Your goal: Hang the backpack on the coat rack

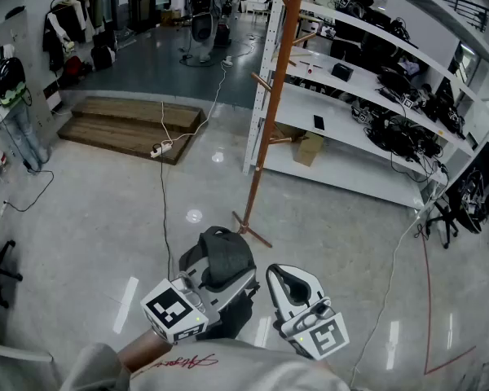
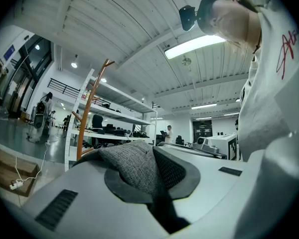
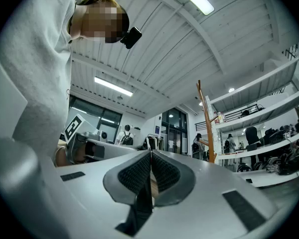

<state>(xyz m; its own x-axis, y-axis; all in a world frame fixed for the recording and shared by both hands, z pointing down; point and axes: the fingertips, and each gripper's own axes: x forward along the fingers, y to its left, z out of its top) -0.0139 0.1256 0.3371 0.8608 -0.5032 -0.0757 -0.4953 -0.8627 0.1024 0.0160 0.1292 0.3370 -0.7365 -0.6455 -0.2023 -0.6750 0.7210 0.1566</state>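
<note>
- Head view: my left gripper (image 1: 218, 277) is clamped on the grey backpack (image 1: 226, 255), which I hold low at six o'clock. My right gripper (image 1: 287, 282) rides just beside it at five o'clock, jaws pressed together with nothing in them.
- The coat rack (image 1: 273, 120), an orange pole with pegs, rises at twelve o'clock from the bag. The bag is on no peg yet.
- The floor (image 1: 98, 218) is pale grey and glossy and mirrors the lamps. A wooden platform (image 1: 130, 125) lies at ten o'clock with a white power strip (image 1: 159, 148) at its edge. White shelving (image 1: 350, 129) runs from one to three o'clock, and a red line (image 1: 429, 300) crosses the floor at four o'clock.
- Writing: there is red script on my sleeve (image 1: 175, 363), too small to read. The marker cube (image 1: 175, 310) carries a black-and-white square pattern.
- Left gripper view: the pads grip grey knit fabric of the backpack (image 2: 132, 166). The coat rack (image 2: 88, 118) stands at nine o'clock before the shelving. A lamp (image 2: 194, 46) glows at one o'clock on the ribbed white ceiling (image 2: 114, 29). Red lettering on my shirt (image 2: 286, 51) begins with "A"; the rest is cut off.
- Right gripper view: the pads (image 3: 162, 176) meet, empty. The left gripper (image 3: 84, 151) shows at nine o'clock, the coat rack (image 3: 207, 123) at two o'clock, and glass doors (image 3: 172, 133) near the centre.
</note>
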